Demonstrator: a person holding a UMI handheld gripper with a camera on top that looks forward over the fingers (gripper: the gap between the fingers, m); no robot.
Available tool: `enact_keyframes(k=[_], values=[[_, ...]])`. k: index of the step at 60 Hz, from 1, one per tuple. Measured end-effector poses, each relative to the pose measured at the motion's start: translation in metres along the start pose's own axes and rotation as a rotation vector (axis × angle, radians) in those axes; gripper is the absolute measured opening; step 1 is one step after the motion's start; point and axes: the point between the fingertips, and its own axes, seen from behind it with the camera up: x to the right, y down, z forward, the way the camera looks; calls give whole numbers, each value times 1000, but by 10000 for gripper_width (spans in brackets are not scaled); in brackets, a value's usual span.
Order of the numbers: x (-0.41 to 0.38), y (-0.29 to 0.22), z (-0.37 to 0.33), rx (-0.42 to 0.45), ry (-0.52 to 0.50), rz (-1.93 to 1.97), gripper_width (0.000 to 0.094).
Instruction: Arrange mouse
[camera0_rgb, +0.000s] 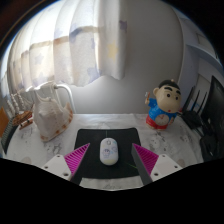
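A white mouse (108, 151) lies on a black mouse mat (108, 137) on a pale marble-patterned table (185, 150). My gripper (111, 161) is open. Its two magenta pads (78, 157) stand wide apart at either side of the mouse. The mouse rests on the mat between the fingers, with a gap at each side.
A cartoon boy figurine (162, 106) in red and yellow stands on the table to the right of the mat. A white cloth-like bag (50, 112) stands to the left. White curtains (75, 40) hang behind. Dark objects (210, 110) stand at the far right.
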Motion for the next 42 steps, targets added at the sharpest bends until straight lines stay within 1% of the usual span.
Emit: enact_keyframes(k=[7, 14, 21, 27, 42], values=[[-8, 11, -88, -28, -26, 11, 844], [-17, 45, -169, -83, -44, 32, 845], [-23, 80, -227, -123, -43, 58, 844], [-23, 98, -252, -125, -30, 46, 845], [-27, 87, -264, -72, -20, -5, 844]])
